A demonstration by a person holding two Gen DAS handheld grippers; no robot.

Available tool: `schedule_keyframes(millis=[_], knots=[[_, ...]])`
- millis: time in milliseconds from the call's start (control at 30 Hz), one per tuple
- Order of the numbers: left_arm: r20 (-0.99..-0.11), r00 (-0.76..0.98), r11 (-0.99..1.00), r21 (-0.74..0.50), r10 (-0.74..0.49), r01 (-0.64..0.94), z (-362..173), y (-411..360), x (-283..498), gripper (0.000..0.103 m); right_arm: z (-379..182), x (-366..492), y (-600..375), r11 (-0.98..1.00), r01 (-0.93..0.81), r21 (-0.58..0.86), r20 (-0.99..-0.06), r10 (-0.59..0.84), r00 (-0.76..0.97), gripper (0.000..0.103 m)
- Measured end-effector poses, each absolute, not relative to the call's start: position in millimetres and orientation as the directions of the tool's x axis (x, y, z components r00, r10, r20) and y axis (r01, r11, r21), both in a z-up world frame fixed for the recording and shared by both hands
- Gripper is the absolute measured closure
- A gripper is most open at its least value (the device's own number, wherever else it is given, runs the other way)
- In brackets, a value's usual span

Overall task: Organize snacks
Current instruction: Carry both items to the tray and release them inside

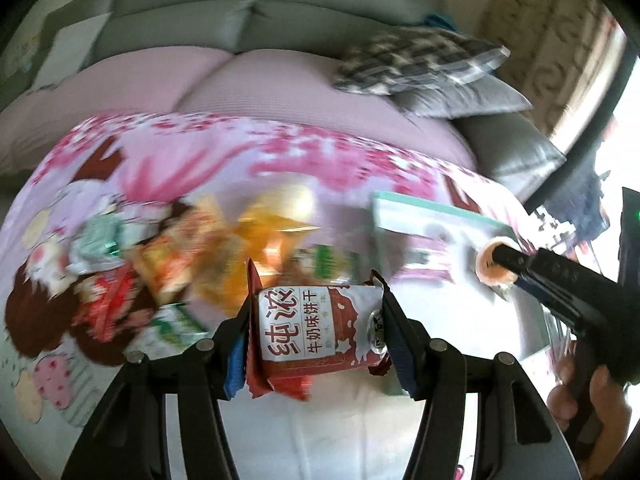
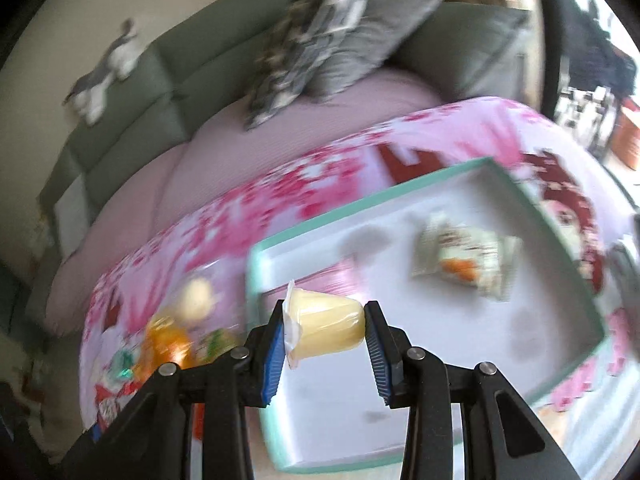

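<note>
My left gripper is shut on a red and white milk biscuit packet, held above the pink floral cloth. A blurred pile of snack packets lies to its left. My right gripper is shut on a pale yellow jelly cup, lying sideways between the jaws, over the left edge of the white box with a teal rim. The right gripper also shows in the left wrist view with the cup over the box. A wrapped snack lies in the box.
A grey sofa with a pink seat cover stands behind the table. Grey and checked cushions lie on its right end. A stuffed toy sits on the sofa back. More snacks lie left of the box.
</note>
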State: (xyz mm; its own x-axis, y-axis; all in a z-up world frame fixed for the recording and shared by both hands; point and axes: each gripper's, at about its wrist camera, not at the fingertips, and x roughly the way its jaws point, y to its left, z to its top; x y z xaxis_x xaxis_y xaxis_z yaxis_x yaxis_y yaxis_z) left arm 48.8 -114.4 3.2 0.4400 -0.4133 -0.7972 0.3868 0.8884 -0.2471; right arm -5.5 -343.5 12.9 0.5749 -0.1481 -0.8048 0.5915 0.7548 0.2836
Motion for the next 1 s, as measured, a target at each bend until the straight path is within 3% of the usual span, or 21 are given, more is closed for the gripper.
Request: schedule_keyframes(millis=[333, 567, 1000], knots=[[-0.831, 0.337, 0.805, -0.205, -0.444, 0.556, -21.0, -207.5, 35.6, 0.043, -2.0, -52.4, -412.1, 0.549, 0.821, 0.158, -0.856, -0.338, 0.391, 0.063], [-0.85, 0.288, 0.768, -0.191, -0.441, 0.612, -47.2, -252.9, 39.9, 0.043, -18.9, -63.1, -430.7, 0.493, 0.851, 0.182, -0.878, -0.307, 0.366, 0.063], [-0.861, 0.263, 0.768, -0.204, -0.436, 0.607, -60.6, -269.1, 52.9, 0.042, -33.2, -66.3, -444.8, 0.447, 0.877, 0.177, -0.895, -0.297, 0.332, 0.063]])
